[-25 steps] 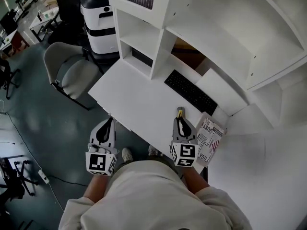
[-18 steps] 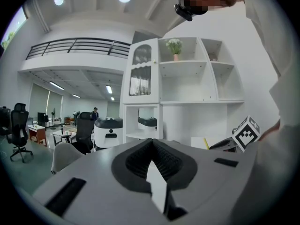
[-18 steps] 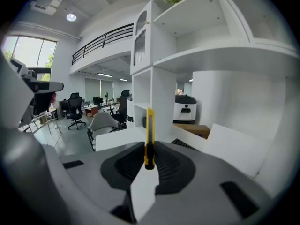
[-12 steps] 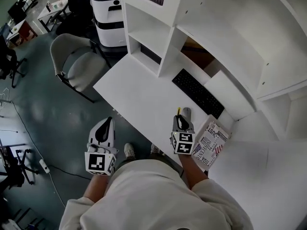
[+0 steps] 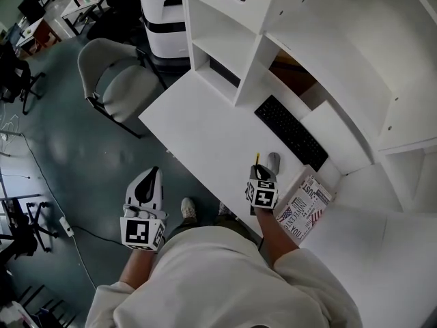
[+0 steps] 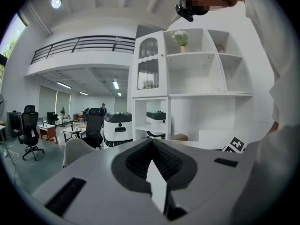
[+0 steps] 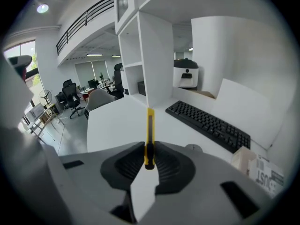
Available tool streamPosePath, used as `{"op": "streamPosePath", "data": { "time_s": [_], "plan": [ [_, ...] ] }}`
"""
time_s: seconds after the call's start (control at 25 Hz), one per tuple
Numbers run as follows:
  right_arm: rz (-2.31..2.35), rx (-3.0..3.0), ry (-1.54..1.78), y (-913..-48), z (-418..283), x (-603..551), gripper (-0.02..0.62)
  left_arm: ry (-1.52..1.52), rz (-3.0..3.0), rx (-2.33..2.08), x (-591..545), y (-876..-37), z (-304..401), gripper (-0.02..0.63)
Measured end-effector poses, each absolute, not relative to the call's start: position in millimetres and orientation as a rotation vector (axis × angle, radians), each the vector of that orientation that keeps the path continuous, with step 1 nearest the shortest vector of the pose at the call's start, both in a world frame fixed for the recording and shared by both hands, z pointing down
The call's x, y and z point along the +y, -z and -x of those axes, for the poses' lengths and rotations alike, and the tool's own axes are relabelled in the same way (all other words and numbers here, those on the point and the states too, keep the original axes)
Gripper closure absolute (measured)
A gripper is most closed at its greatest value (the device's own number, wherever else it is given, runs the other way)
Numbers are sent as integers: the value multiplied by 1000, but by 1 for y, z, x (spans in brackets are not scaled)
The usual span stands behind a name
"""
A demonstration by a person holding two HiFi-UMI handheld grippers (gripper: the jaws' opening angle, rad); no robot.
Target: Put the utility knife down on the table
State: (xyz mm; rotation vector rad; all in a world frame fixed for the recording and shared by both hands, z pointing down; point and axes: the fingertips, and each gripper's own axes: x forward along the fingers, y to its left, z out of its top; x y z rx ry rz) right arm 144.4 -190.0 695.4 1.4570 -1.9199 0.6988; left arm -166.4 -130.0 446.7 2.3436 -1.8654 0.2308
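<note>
- White surface (image 5: 198, 128) carries keyboard (image 5: 290, 132), printed box (image 5: 304, 208) and, probably, a mouse (image 5: 274, 161).
- Right tool (image 5: 259, 172) clamps utility knife (image 7: 150, 125) near that mouse.
- Left tool's (image 6: 152, 149) jaws meet, empty.

Head view steep down over table (image 5: 198, 128) — right gripper view low, shares keyboard (image 5: 291, 133).

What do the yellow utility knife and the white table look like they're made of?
The utility knife looks like plastic: a smooth, evenly bright yellow body with a dark strip down its middle. The table is probably laminated board, flat matte white with no grain showing; its core can't be seen.
</note>
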Motion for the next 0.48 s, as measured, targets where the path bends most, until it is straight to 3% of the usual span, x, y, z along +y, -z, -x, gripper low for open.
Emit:
{"op": "streamPosePath", "data": {
  "time_s": [0.48],
  "plan": [
    [-1373,-1764,-908,-767,-150,-190,525,-266,-2289,-1886,-134,-460,176,606]
  ]
}}
